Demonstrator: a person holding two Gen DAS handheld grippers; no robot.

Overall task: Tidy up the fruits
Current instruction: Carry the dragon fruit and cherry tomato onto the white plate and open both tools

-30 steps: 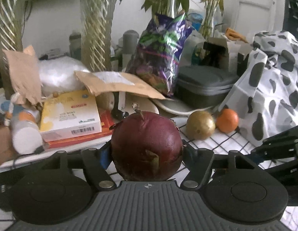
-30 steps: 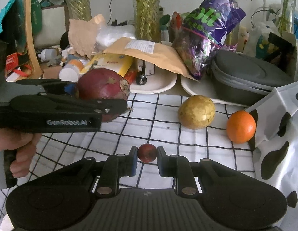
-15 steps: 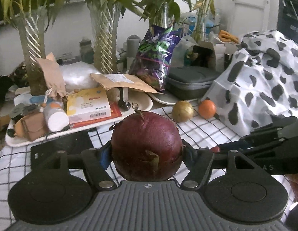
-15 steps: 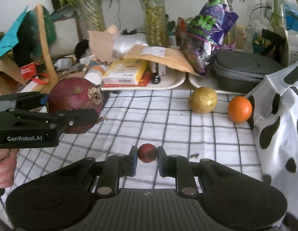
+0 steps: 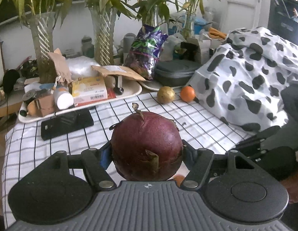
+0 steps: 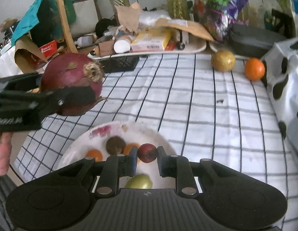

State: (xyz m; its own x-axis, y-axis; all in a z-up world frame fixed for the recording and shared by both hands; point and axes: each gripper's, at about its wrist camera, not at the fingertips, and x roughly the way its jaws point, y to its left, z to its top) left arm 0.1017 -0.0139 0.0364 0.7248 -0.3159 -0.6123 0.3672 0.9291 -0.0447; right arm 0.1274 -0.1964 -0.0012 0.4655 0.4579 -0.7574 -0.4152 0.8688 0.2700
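Left tongs (image 5: 147, 152) are clamped on a big purple-red round fruit (image 5: 147, 148), held up off the checked cloth (image 5: 197, 119); dry papery flaps peel off its skin. From the right wrist cam the same fruit (image 6: 72, 84) sits at far left, w/ the holder's hand (image 6: 2, 154) just below at the frame edge.

Right tongs (image 6: 147, 158) grip a small dark-red fruit (image 6: 147, 153), hovering over a white plate (image 6: 110, 130) near the cloth's front edge. On the plate: two orange pieces, a brown round one (image 6: 115, 145) and a yellow-green fruit (image 6: 139, 181) partly hidden by the tongs body. The orange pieces are blurry, so type can't be told.

At the cloth's far side, a golden-brown round fruit (image 6: 223, 60) and an orange (image 6: 254, 69) lie near each other, next to a cow-print fabric (image 5: 245, 73). Behind them, a cluttered tray (image 5: 129, 94) and a grey case (image 5: 174, 71).
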